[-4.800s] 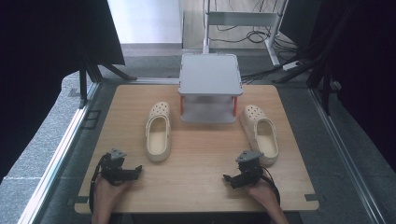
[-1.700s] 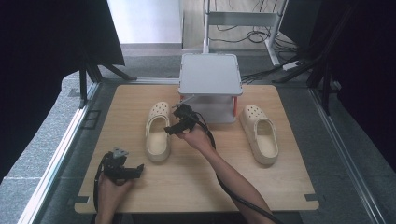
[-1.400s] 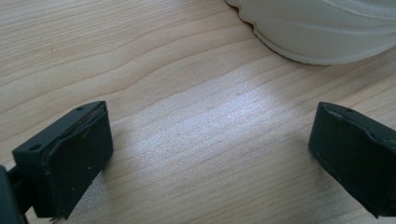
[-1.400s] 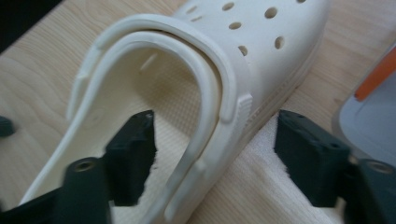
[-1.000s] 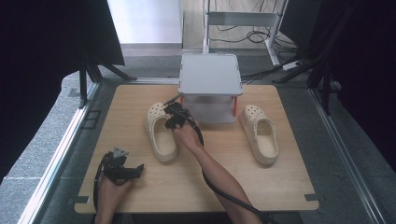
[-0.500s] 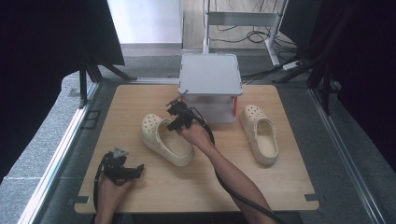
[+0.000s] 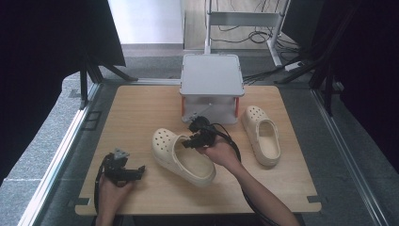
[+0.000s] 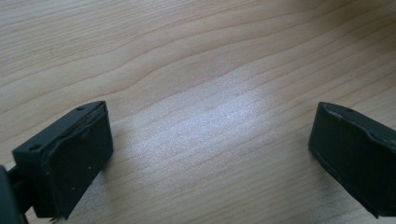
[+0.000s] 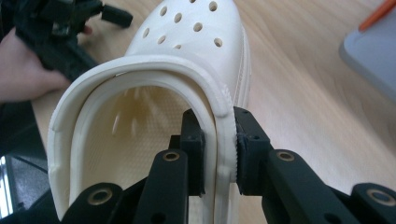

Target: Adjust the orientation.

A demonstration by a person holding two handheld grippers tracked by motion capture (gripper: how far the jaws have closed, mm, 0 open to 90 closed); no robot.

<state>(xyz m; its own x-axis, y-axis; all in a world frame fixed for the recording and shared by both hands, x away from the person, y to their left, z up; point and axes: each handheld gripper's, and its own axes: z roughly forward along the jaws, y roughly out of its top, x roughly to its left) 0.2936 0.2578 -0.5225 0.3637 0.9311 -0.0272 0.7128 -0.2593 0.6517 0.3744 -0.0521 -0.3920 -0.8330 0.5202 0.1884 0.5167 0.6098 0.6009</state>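
Right hand-held gripper (image 9: 219,154) clamped on the side wall of cream clog (image 9: 187,56), one jaw inside, one outside

The left claw (image 7: 126,170) is held low near the front edge, jaws spread wide. The right claw (image 7: 192,141) is extended mid-field on an outstretched forearm, jaws clamped tight.

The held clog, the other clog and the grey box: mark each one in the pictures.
held clog (image 7: 181,155): high view, on its inner footbed, mid-length.
other clog (image 7: 261,133): high view, on its open foot hollow.
grey box (image 7: 211,75): high view, on its flat top.
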